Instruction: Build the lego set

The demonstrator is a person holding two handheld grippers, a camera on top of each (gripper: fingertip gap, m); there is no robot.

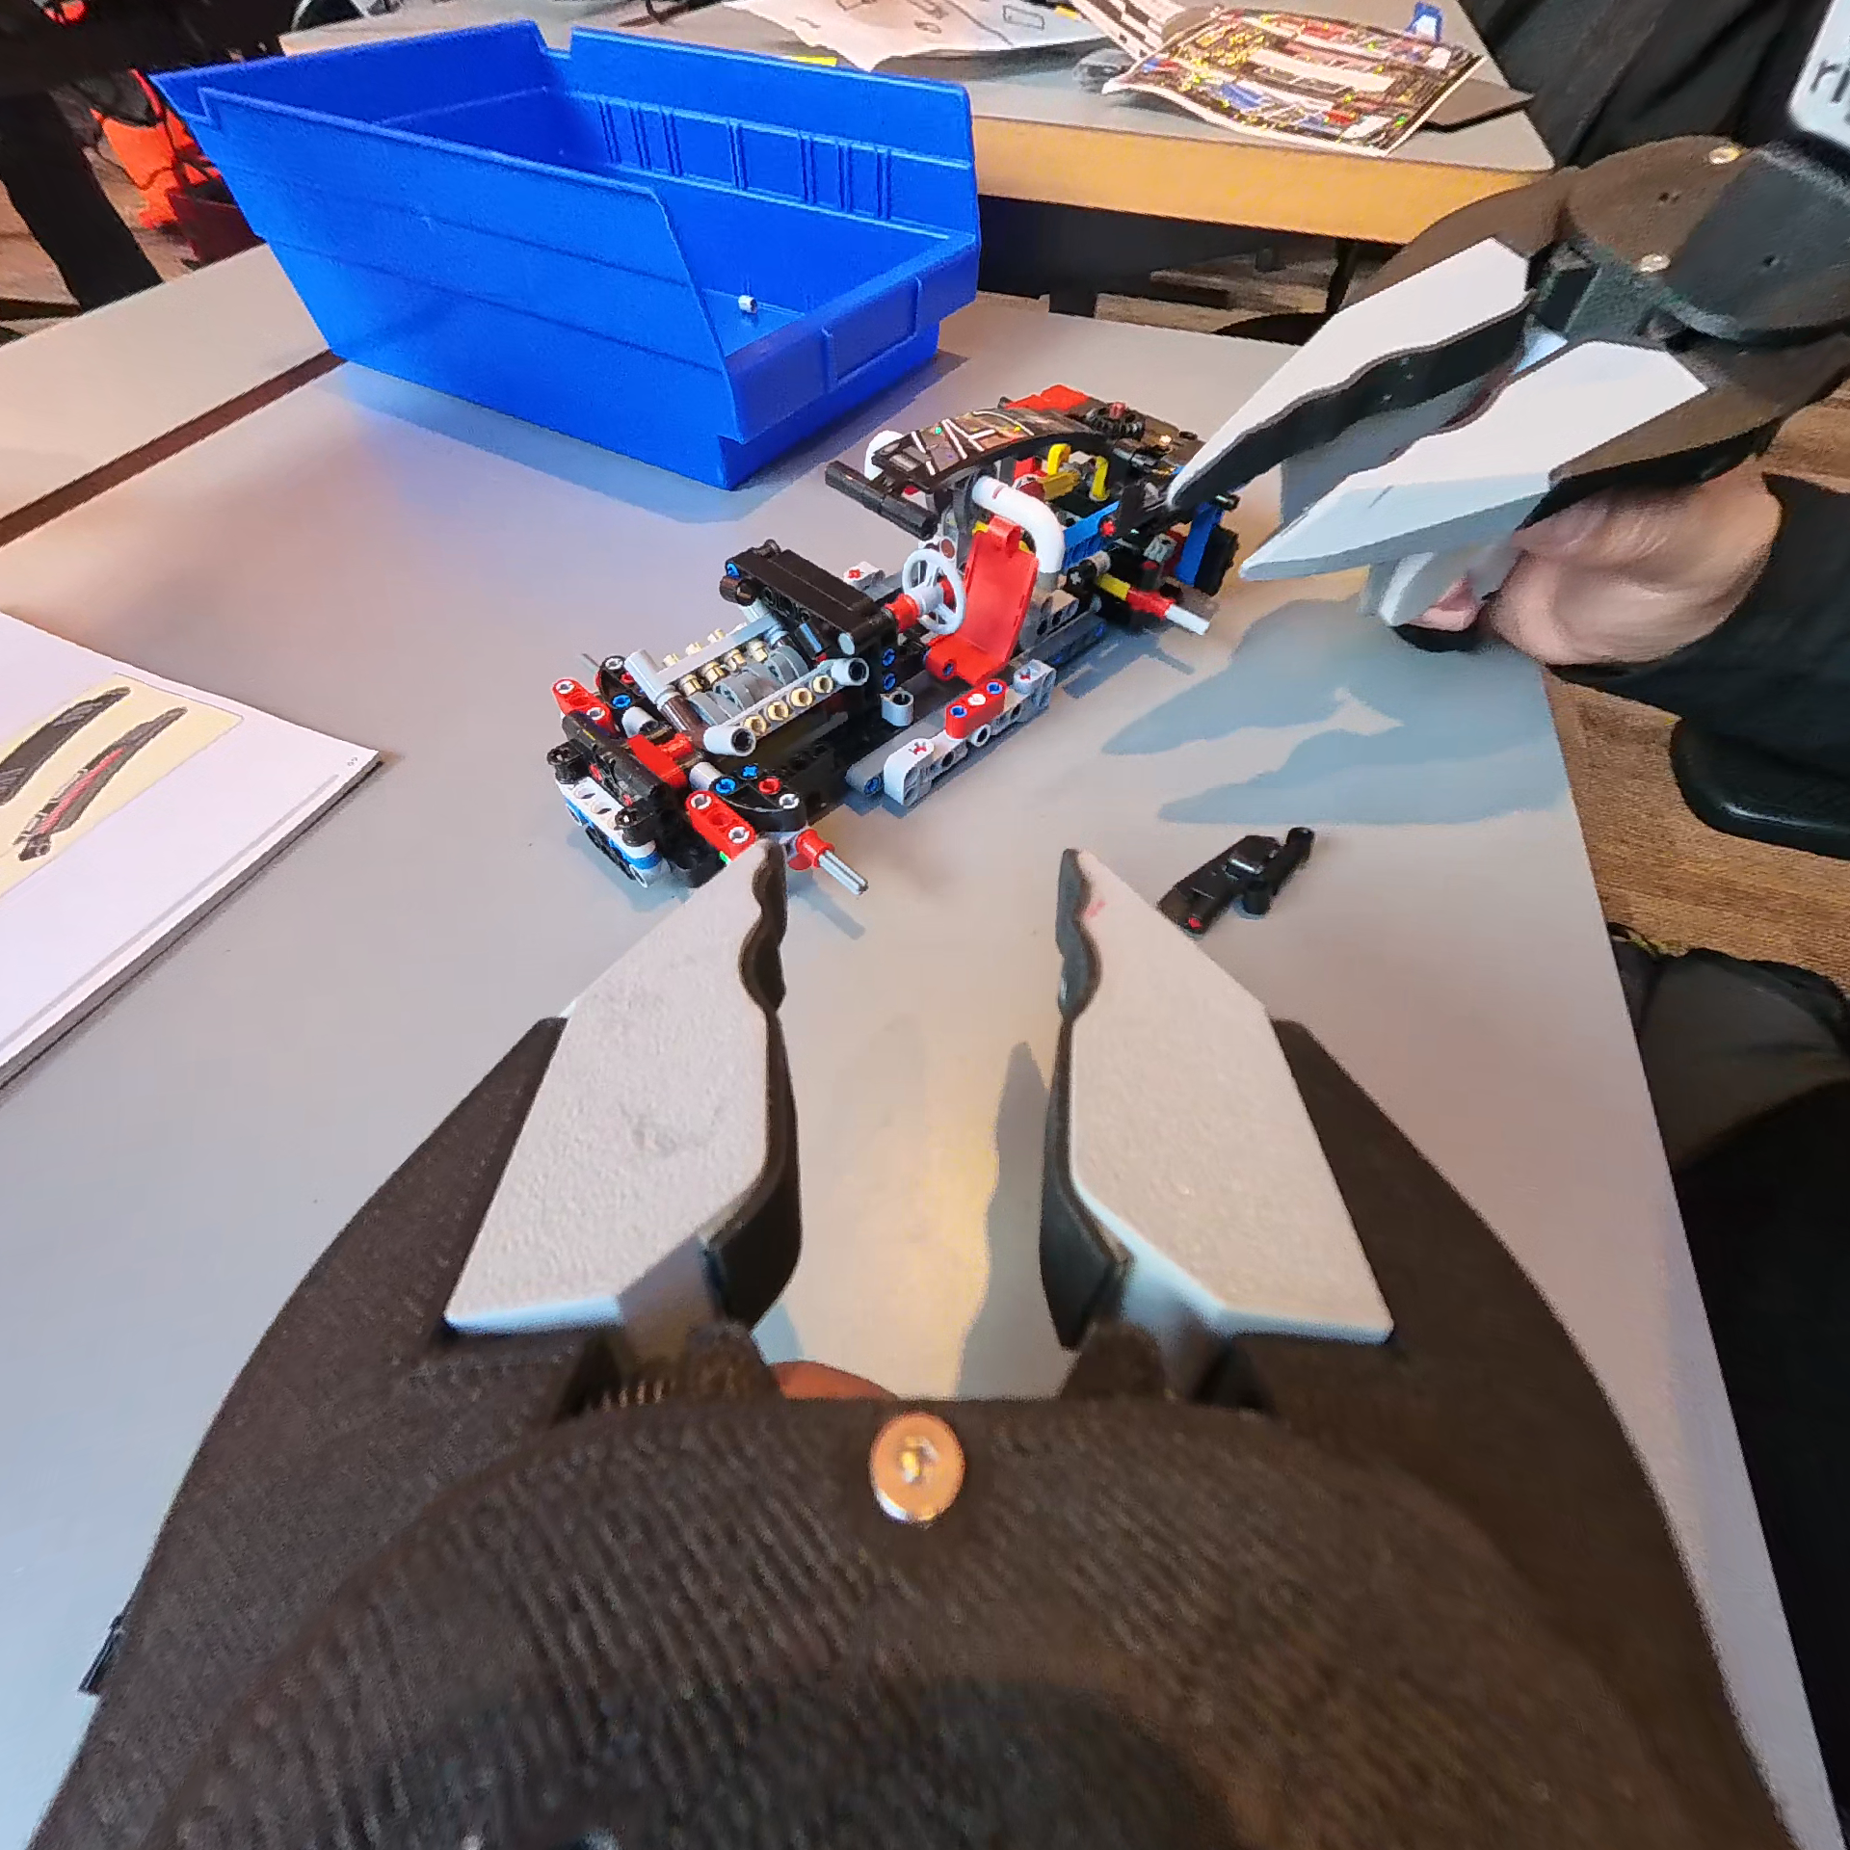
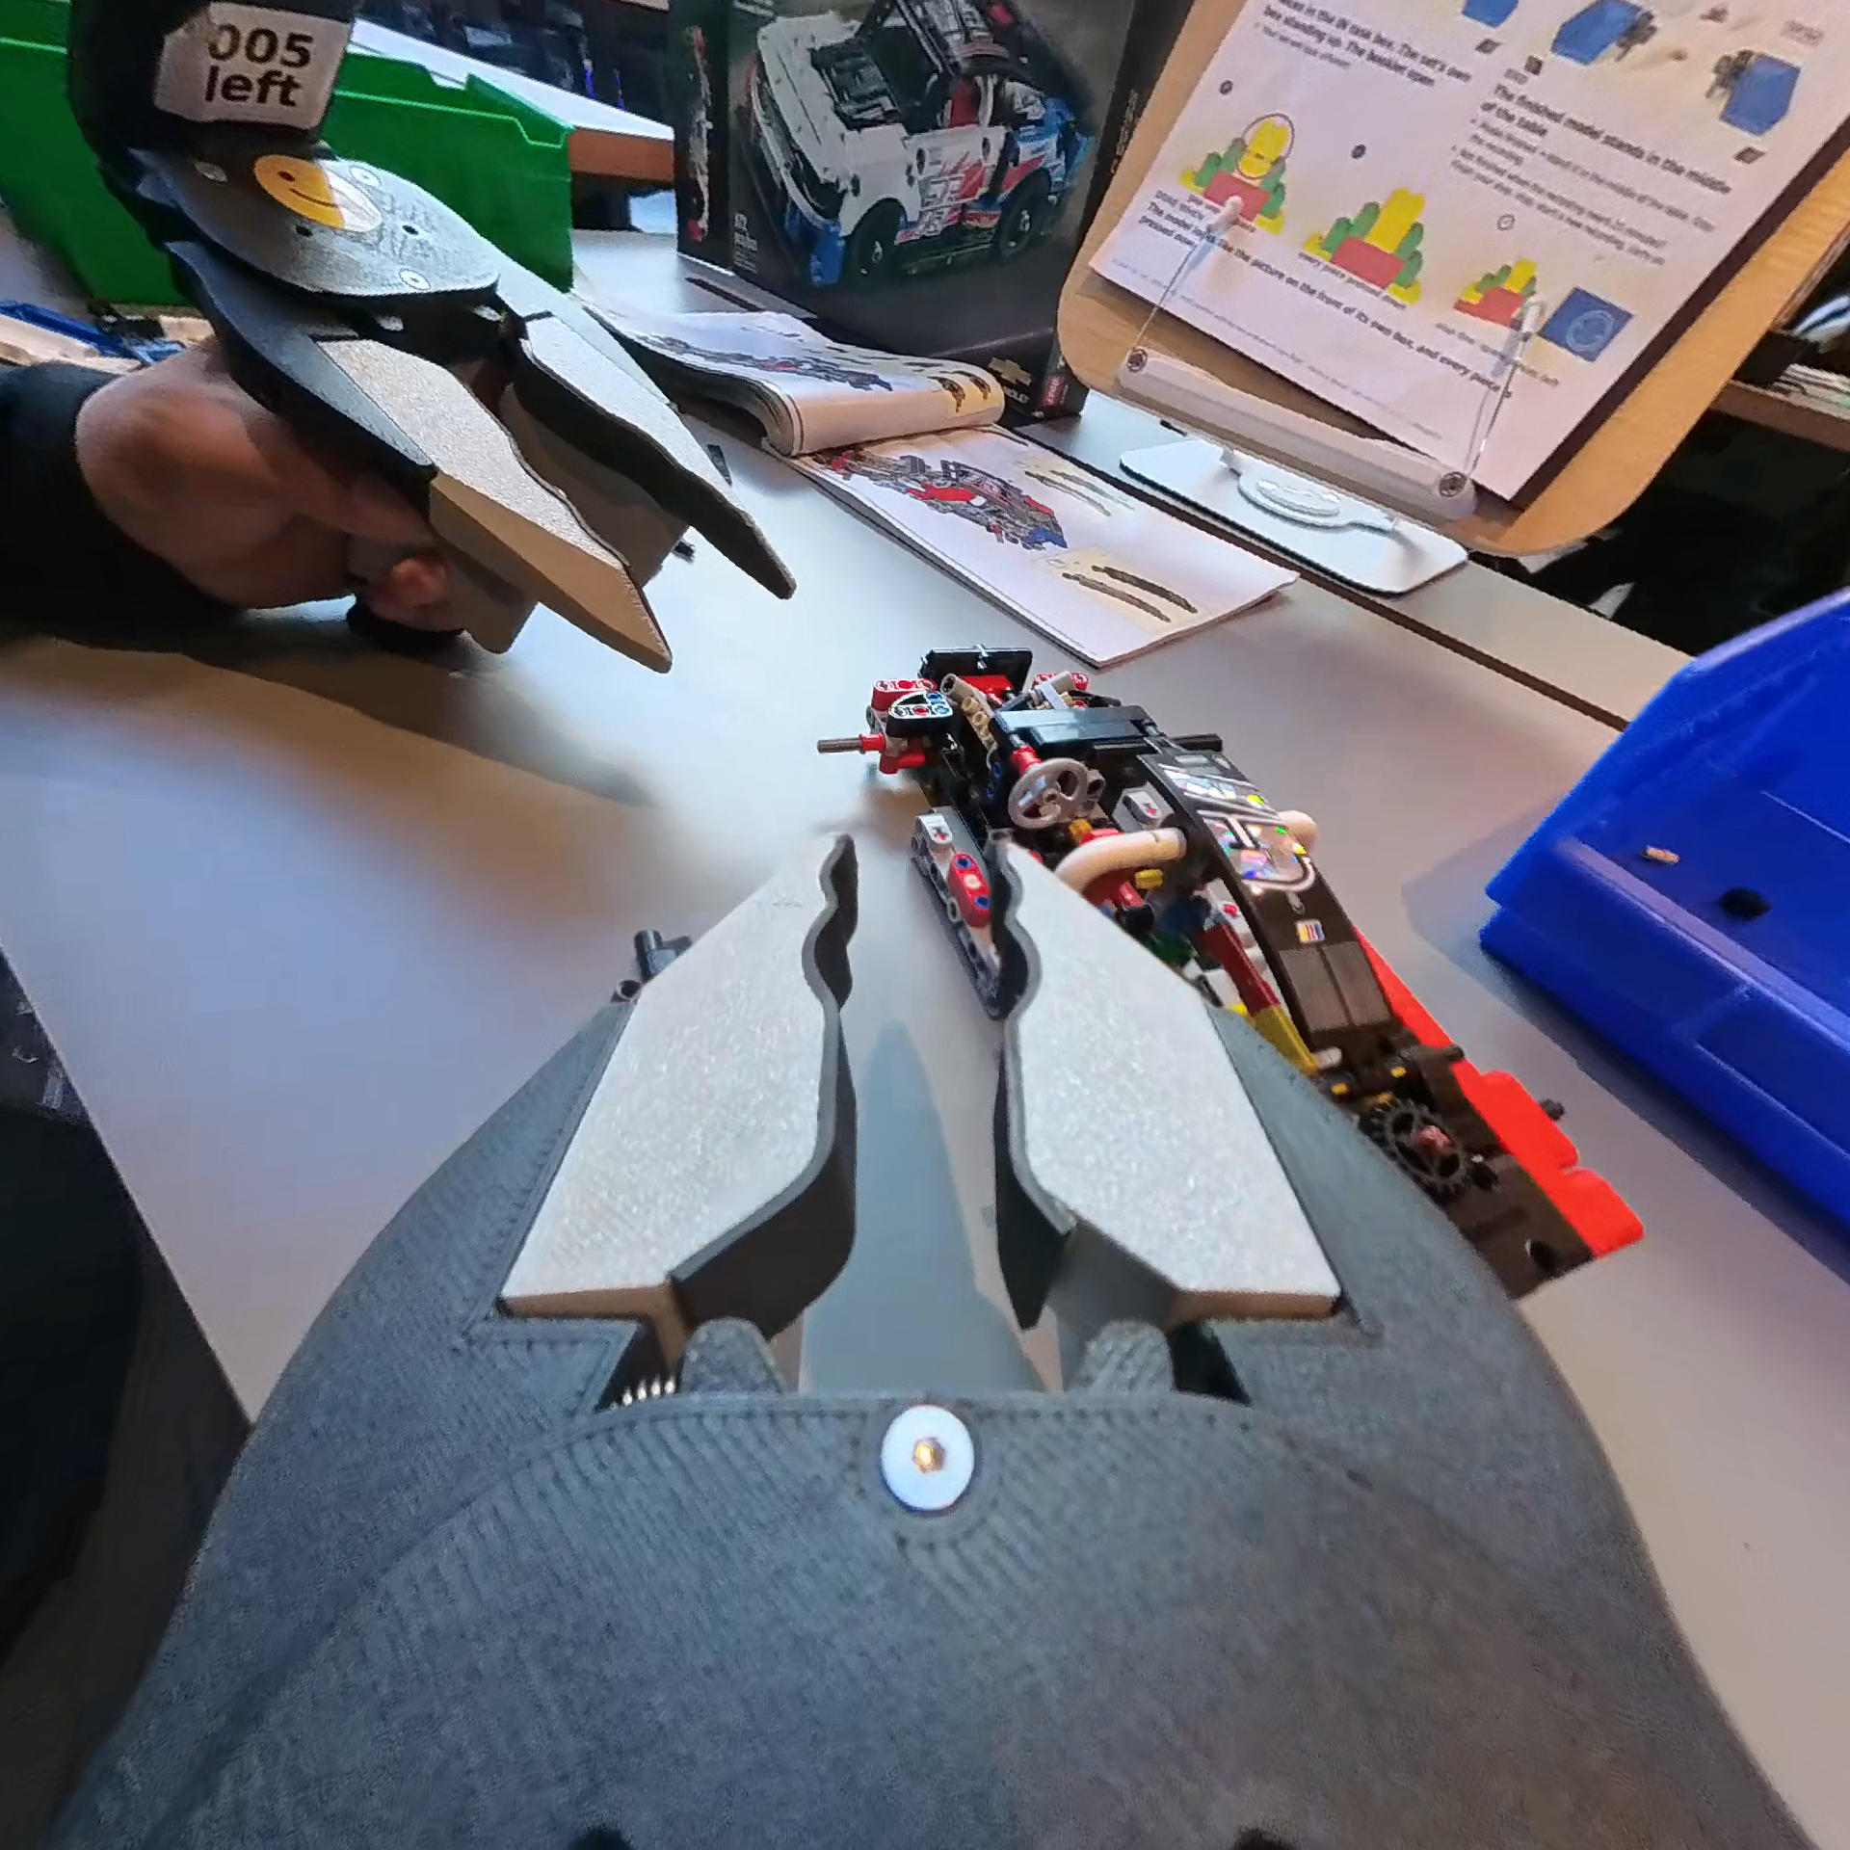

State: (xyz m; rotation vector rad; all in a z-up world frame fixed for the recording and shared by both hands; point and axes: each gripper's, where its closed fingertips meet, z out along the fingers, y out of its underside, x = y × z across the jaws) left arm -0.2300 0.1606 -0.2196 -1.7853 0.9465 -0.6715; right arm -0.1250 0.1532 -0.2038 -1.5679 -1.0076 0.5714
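Note:
A partly built Lego car chassis lies on the grey table, with a red seat, a white steering wheel and a black stickered panel. It also shows in the right wrist view. My left gripper is open and empty, just short of the chassis front end. My right gripper is open at the chassis rear side, with one finger over the chassis edge and nothing held. The right gripper also shows in the left wrist view. A small black Lego part lies loose on the table between the grippers.
A blue bin stands behind the chassis and shows at the right in the right wrist view. An open instruction booklet lies beyond the chassis. The set's box, a sheet on a stand and a green bin stand farther back.

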